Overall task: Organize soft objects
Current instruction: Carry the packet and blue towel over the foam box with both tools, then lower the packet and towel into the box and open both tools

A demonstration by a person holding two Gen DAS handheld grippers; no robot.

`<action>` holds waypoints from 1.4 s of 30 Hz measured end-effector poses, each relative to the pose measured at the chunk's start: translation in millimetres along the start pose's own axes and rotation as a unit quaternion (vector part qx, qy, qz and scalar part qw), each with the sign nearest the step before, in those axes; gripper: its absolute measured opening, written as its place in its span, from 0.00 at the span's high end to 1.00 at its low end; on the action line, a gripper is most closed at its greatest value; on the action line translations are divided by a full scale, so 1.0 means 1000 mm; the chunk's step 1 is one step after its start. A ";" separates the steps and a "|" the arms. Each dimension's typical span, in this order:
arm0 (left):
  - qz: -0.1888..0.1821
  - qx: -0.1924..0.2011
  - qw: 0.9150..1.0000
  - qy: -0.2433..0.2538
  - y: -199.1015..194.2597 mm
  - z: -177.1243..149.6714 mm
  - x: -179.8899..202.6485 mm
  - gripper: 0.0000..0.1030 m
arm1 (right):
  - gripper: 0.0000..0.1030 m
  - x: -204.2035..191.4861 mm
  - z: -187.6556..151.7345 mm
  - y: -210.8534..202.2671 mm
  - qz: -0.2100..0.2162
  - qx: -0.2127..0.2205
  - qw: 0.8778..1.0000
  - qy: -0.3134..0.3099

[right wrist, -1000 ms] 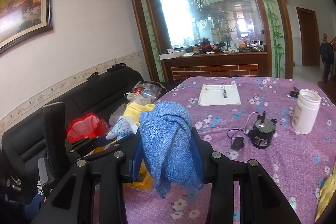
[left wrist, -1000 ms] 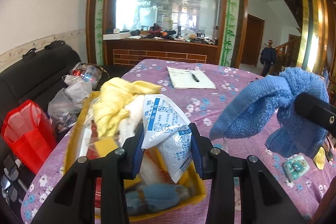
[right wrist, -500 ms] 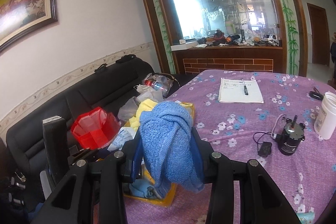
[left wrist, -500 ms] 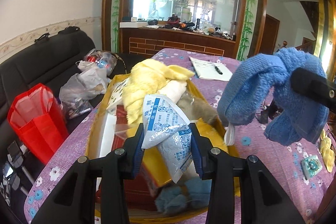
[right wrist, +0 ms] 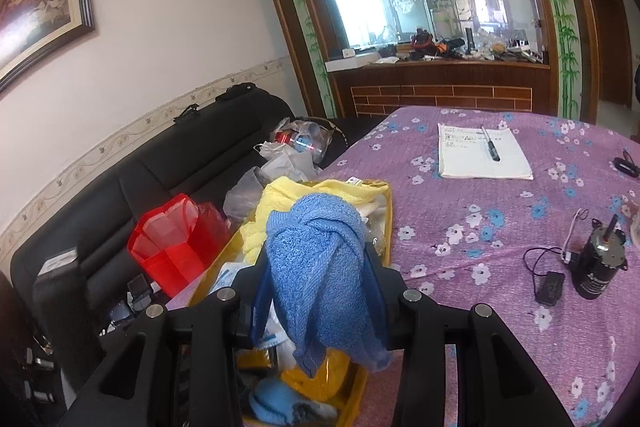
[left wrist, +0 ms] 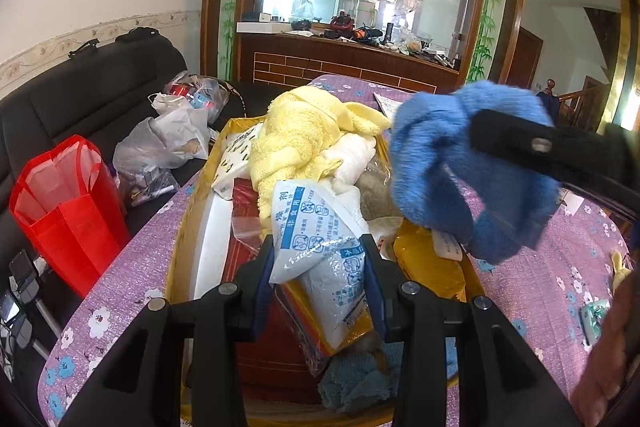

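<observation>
My left gripper (left wrist: 320,271) is shut on a white and blue printed pouch (left wrist: 320,251), held over a yellow tray (left wrist: 182,239) on the purple flowered table. The tray holds a yellow towel (left wrist: 296,139), white cloths, a red box and a small blue cloth (left wrist: 352,379). My right gripper (right wrist: 316,279) is shut on a blue towel (right wrist: 320,267) and hangs it over the tray's (right wrist: 380,223) right side. The blue towel (left wrist: 452,155) and the right gripper's finger show at the right of the left wrist view.
A red bag (left wrist: 68,203) and plastic bags (left wrist: 168,139) lie on the black sofa left of the table. A notepad with a pen (right wrist: 484,151), a black motor with wires (right wrist: 596,267) stand on the table to the right.
Both grippers have moved left and lower over the yellow tray, still holding the pouch and the blue towel. The blue towel now hangs above the tray's contents.
</observation>
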State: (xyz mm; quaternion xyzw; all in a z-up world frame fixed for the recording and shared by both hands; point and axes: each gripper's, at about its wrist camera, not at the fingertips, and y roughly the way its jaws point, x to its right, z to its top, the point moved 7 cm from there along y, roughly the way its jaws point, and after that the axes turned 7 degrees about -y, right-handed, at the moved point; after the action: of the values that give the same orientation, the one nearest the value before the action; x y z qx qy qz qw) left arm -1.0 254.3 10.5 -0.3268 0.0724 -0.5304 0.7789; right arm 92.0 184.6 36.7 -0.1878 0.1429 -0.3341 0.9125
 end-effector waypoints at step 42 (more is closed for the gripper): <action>-0.015 -0.008 1.000 0.003 0.023 0.006 0.011 0.56 | 0.56 0.009 -0.029 0.085 0.003 -0.085 0.996 0.023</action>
State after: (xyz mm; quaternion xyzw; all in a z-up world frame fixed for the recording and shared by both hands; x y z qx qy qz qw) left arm 24.4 252.5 3.9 -0.3324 0.0737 -0.5419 0.7684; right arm 134.5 231.3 -27.1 -0.2566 0.1920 -0.3225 0.8907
